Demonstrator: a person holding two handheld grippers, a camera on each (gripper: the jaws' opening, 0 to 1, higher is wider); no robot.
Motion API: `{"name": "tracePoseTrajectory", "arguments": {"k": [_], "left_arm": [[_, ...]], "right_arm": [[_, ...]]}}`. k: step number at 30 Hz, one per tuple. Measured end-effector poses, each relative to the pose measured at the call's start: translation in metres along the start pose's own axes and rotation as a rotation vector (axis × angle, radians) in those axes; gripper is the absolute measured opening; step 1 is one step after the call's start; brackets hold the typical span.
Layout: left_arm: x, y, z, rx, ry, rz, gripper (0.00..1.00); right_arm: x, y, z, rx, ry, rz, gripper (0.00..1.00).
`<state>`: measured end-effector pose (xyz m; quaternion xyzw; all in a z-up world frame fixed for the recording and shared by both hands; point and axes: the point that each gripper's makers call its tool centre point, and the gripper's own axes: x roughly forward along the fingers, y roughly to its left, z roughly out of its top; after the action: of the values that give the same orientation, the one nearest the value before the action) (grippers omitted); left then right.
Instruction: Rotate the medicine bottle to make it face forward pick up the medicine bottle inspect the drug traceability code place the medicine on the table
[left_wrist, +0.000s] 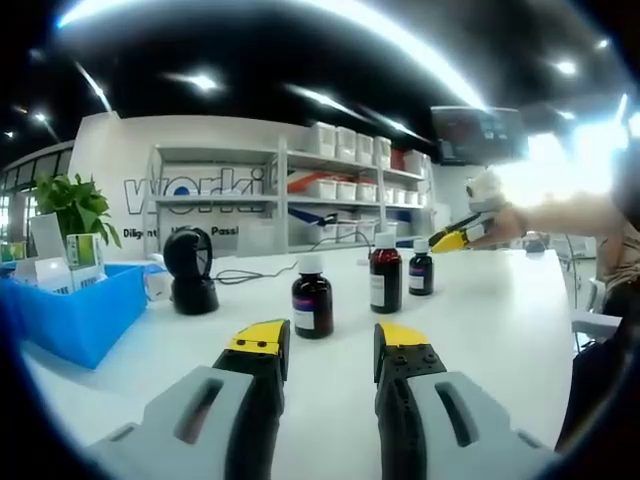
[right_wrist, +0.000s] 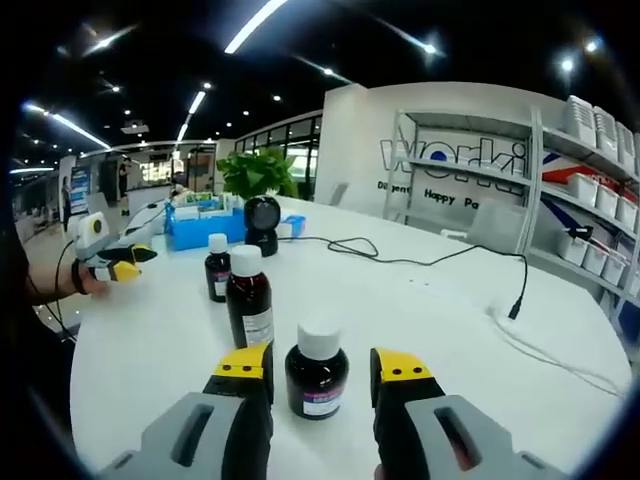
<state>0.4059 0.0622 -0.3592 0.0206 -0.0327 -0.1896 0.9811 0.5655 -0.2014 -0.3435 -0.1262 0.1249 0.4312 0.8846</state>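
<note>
Three dark medicine bottles with white caps stand in a loose row on a white table (right_wrist: 420, 330). In the right gripper view, the nearest bottle (right_wrist: 317, 372) sits upright between the yellow-tipped jaws of the right gripper (right_wrist: 320, 375); the jaws are spread, a gap shows on each side of the glass, and nothing is gripped. Its small label faces the camera, so the turning step may already be done, though the print is too small to read. Behind it stand a taller bottle (right_wrist: 250, 297) and a small far bottle (right_wrist: 217, 268).

In the left gripper view, the left gripper (left_wrist: 330, 350) hovers low over bare tabletop, its jaws apart and empty, well short of the closest bottle there. The right gripper is also seen at that view's right, out beyond the bottles.

By these pictures the job is at an early stage: the bottle is not yet lifted, its traceability code is unchecked, and the final set-down is still to come.

Room to move is good. The table is wide and bare on the near side, with its curved edge close to the person. A black scanner (left_wrist: 191, 270) with a trailing black cable (right_wrist: 420, 262) and a blue bin (left_wrist: 75, 310) of boxes sit away from the bottles. The taller bottle, just behind the chosen one, is the closest thing to knock.
</note>
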Motion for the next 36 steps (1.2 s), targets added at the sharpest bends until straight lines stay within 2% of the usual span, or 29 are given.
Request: {"name": "tracePoseTrajectory", "arguments": {"k": [8, 11, 21, 26, 36], "left_arm": [[0.000, 0.001, 0.000, -0.002, 0.000, -0.001, 0.26], [-0.001, 0.001, -0.001, -0.002, 0.001, -0.001, 0.26], [-0.001, 0.000, -0.001, -0.005, -0.001, -0.009, 0.26], [-0.001, 0.000, 0.000, -0.006, -0.002, -0.006, 0.26], [-0.001, -0.001, 0.000, -0.004, -0.001, -0.007, 0.26]], "right_arm": [[0.009, 0.009, -0.010, -0.023, 0.036, 0.051, 0.37], [0.010, 0.014, -0.013, -0.088, 0.041, 0.067, 0.37], [0.019, 0.017, -0.024, -0.062, 0.061, 0.117, 0.36], [0.021, 0.014, -0.027, -0.065, 0.049, 0.088, 0.28], [0.021, 0.012, -0.027, -0.043, 0.034, 0.069, 0.27]]}}
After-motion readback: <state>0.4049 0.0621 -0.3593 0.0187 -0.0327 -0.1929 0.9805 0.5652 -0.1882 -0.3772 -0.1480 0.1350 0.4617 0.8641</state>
